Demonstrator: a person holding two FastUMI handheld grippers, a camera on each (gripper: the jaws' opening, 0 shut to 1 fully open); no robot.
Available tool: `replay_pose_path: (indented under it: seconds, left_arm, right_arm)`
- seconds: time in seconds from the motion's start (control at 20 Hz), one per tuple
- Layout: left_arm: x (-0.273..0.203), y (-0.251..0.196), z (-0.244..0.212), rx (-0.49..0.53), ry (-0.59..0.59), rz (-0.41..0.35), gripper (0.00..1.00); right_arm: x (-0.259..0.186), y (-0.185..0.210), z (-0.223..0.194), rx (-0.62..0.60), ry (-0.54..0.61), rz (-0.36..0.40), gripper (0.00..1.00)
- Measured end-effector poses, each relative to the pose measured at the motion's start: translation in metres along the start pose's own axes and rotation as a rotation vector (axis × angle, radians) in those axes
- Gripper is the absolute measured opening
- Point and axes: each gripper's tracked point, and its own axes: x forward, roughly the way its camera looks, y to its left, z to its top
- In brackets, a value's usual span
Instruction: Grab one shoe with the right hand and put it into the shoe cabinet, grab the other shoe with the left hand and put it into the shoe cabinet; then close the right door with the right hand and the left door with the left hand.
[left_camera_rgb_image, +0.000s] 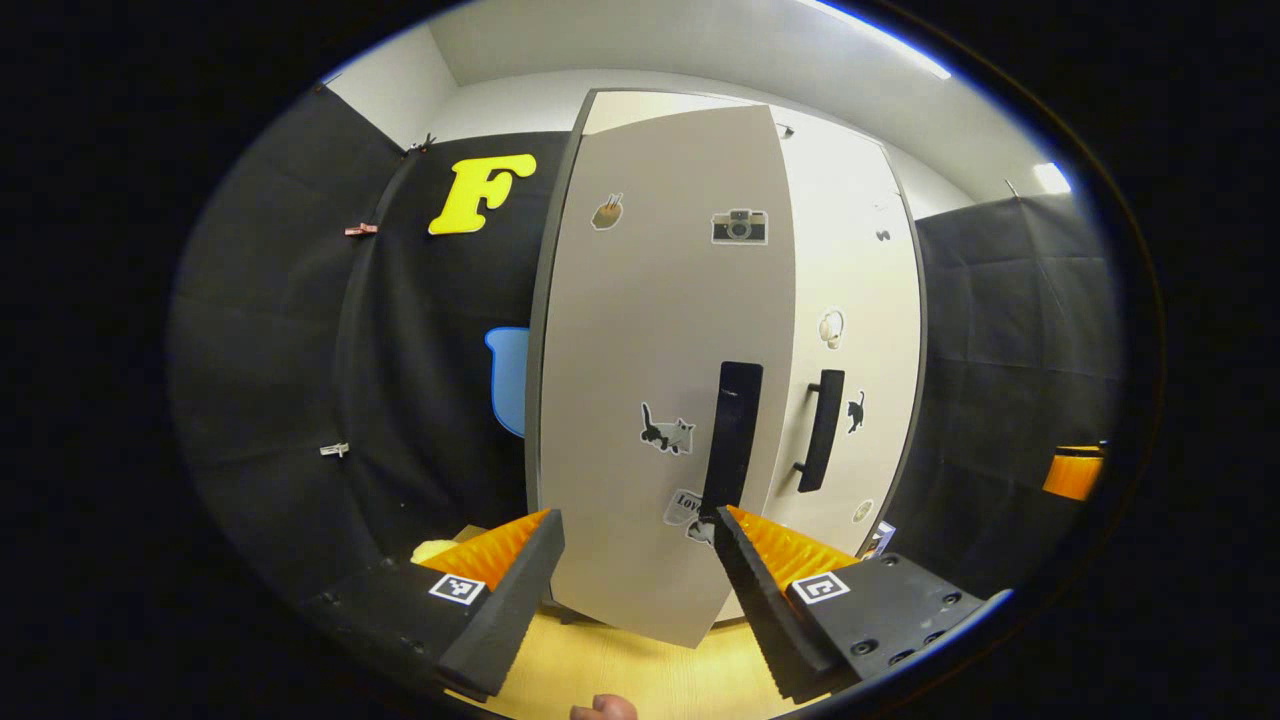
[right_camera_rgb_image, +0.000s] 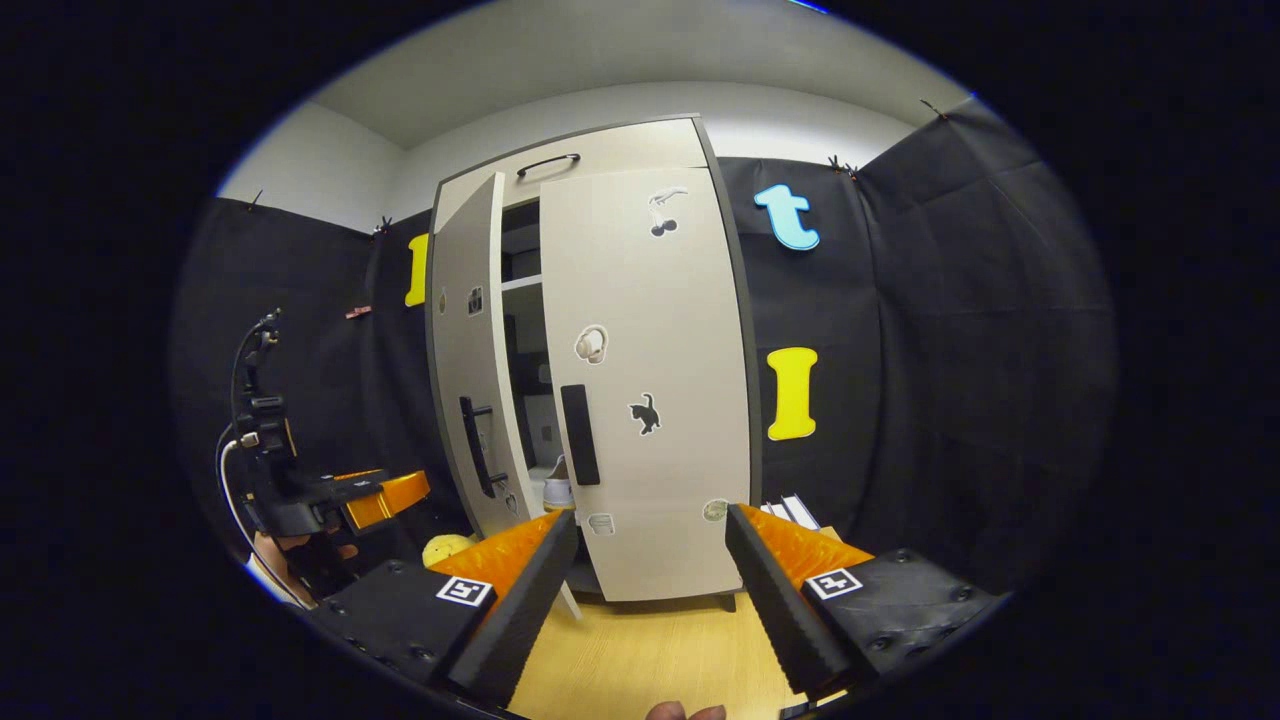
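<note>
Facing the cabinet (left_camera_rgb_image: 850, 300) from close by, the left gripper (left_camera_rgb_image: 633, 560) is held level with its jaws spread wide and nothing between them; the lower edge of the left door (left_camera_rgb_image: 660, 380) shows in the gap beyond its fingers. In the right gripper view the left gripper (right_camera_rgb_image: 385, 497) shows at the far left, held in a hand (right_camera_rgb_image: 300, 555), with a cable hanging from it. The right gripper (right_camera_rgb_image: 650, 560) sits farther back from the cabinet (right_camera_rgb_image: 600, 150), also level, jaws wide apart and empty.

The left door (right_camera_rgb_image: 465, 360) stands partly open, swung out toward the near side, its dark handle (right_camera_rgb_image: 475, 445) facing out. The right door (right_camera_rgb_image: 650, 400) is closed or nearly so, and carries a dark handle (right_camera_rgb_image: 580, 435) and a few stickers, a cat (right_camera_rgb_image: 645, 413) among them. Through the gap between the doors a shelf (right_camera_rgb_image: 522, 283) is visible up high, and low down part of a pale shoe (right_camera_rgb_image: 556, 487) sits inside the cabinet. Whether a second shoe is in there cannot be told.

A yellow object (right_camera_rgb_image: 447, 548) lies on the floor left of the cabinet's foot. The floor (right_camera_rgb_image: 650, 650) is light wood. Black cloth (right_camera_rgb_image: 950, 350) hangs on both sides, with white wall and ceiling above.
</note>
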Motion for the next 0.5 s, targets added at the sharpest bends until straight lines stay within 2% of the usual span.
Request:
replay_pose_path:
  seconds: [0.5]
  left_arm:
    - [-0.047,-0.008,0.005,0.012,-0.014,-0.01,0.95]
  right_arm:
    - [-0.004,0.014,0.006,-0.011,-0.015,0.027,0.98]
